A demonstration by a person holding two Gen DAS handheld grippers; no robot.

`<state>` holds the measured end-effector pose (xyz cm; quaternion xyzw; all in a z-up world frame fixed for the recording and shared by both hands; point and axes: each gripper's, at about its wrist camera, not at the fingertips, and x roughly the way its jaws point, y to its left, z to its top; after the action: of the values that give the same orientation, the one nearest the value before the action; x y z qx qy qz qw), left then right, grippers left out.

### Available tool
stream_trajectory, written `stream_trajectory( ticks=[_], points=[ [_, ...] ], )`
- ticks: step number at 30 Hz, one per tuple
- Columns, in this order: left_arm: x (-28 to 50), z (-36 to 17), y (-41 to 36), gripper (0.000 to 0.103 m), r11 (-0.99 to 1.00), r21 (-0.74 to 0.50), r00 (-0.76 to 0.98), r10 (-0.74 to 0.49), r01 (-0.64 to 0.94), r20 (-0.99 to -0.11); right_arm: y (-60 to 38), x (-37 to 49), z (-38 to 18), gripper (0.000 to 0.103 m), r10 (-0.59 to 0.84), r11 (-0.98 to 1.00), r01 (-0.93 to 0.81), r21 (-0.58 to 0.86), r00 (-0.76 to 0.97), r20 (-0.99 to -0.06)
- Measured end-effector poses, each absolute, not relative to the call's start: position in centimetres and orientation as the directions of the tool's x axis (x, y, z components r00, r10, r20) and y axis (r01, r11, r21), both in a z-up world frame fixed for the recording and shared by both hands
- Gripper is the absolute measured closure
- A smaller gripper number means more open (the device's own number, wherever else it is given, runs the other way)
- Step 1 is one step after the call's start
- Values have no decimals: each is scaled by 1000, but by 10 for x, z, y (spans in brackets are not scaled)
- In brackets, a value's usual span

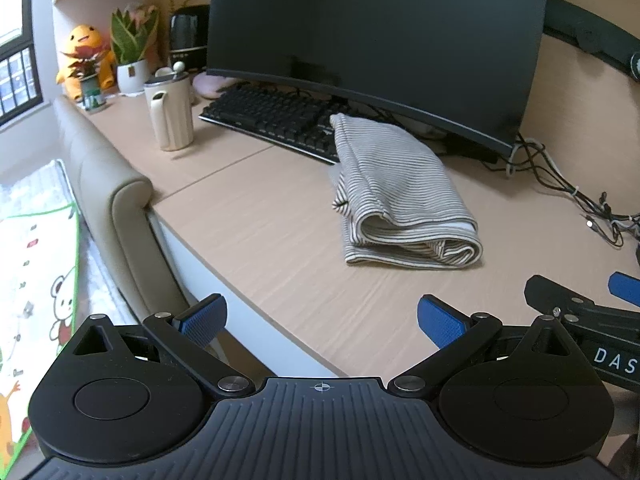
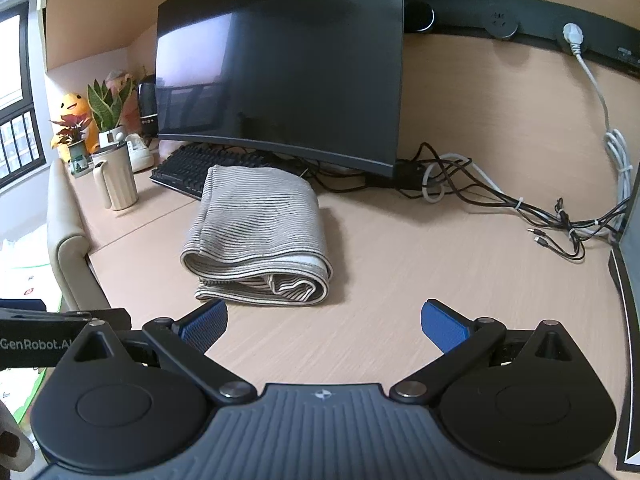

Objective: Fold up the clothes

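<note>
Striped garment (image 1: 400, 196) folded, grippers clear.

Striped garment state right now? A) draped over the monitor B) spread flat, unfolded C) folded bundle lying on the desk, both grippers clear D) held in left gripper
C: the striped garment lies folded in layers on the desk, with the left gripper and right gripper both open and empty short of it.

Dark monitor (image 1: 376, 36) above black keyboard (image 1: 272, 118); cream jug (image 1: 170, 114); tangled cables (image 2: 500, 196).

One folded garment (image 2: 260, 236), two potted plants (image 1: 130, 46).
</note>
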<state>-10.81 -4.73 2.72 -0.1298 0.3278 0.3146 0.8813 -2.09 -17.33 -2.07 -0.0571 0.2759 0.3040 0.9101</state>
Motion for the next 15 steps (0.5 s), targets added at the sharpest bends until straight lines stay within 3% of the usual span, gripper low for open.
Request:
stream_trajectory(
  ticks=[15],
  points=[
    [-111,28,-49,0,766,-18,587,477,-643,-653,-176,-22,-22,0,525,806,-588,66,658,-540]
  ],
)
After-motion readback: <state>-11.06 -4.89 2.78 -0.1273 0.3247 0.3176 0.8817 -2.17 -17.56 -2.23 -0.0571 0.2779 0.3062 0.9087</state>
